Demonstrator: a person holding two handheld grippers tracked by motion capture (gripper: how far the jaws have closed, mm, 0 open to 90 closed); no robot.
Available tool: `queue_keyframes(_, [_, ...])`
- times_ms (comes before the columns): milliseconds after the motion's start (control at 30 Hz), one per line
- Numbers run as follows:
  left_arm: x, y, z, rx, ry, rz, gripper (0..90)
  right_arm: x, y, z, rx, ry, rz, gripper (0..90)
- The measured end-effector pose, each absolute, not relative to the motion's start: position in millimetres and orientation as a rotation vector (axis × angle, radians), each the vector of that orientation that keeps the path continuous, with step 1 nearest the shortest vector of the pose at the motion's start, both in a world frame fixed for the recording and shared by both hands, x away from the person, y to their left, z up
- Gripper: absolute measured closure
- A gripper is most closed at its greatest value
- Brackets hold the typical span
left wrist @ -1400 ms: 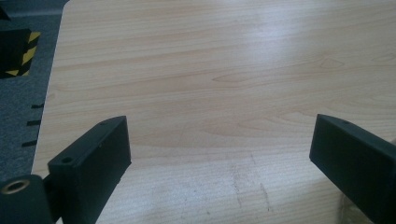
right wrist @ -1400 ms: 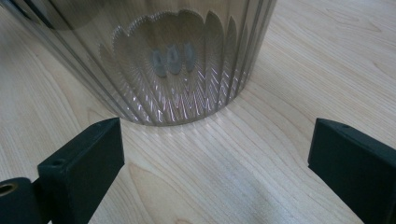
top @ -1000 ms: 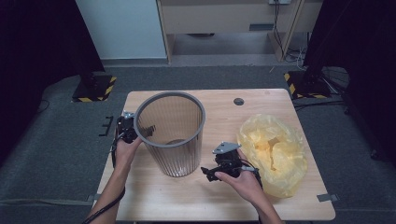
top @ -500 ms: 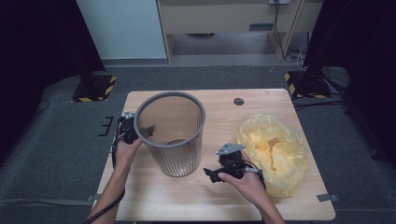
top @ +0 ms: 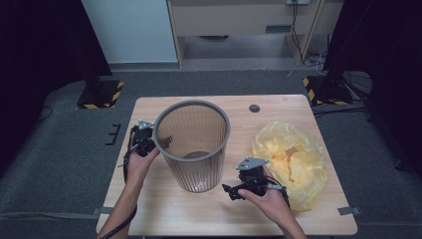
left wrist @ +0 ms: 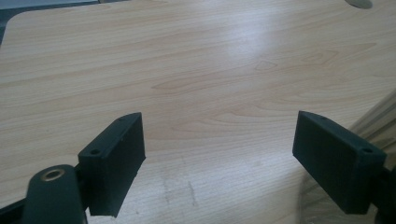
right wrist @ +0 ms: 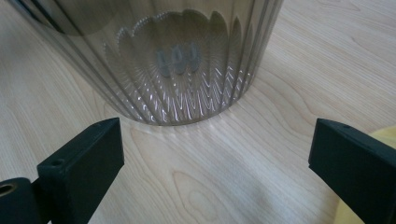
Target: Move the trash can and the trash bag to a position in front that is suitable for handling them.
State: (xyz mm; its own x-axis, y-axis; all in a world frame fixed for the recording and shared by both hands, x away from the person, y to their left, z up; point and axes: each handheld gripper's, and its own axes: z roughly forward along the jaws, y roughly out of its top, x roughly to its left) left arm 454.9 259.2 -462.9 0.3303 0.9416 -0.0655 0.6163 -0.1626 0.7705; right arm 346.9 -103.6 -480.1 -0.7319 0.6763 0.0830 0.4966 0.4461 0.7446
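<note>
The bin [top: 193,144] stands upright on the table [top: 278,119]. Left gripper [top: 143,142], jaws apart and empty, is beside its rim; right gripper [top: 238,190], also released, near its base.

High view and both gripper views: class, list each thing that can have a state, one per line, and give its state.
Waste bin: upright on the table, no liner fitted.
Yellow bag: crumpled, lying on the table right of the bin.
Left gripper: open, nothing between the jaws.
Right gripper: open, nothing held, pointing at the bin's base.
</note>
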Motion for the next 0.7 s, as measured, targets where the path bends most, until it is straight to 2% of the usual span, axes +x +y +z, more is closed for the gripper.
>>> queue_keyframes(467, [445.3, 237.8, -464.5, 1.86, 1.34, 0.532, 15.3, 336.2, -119.5, -485.3, 1.053, 2.478, 1.134, 3.4])
queue_keyframes(600, [442.3, 245.7, -466.7, 1.863, 1.349, 0.519, 6.8, 333.4, -122.3, -482.3, 1.061, 2.465, 1.137, 3.6])
queue_keyframes(700, [437.3, 249.4, -466.5, 1.887, 1.363, 0.542, 7.2, 332.4, -124.3, -479.9, 1.051, 2.461, 1.129, 3.7])
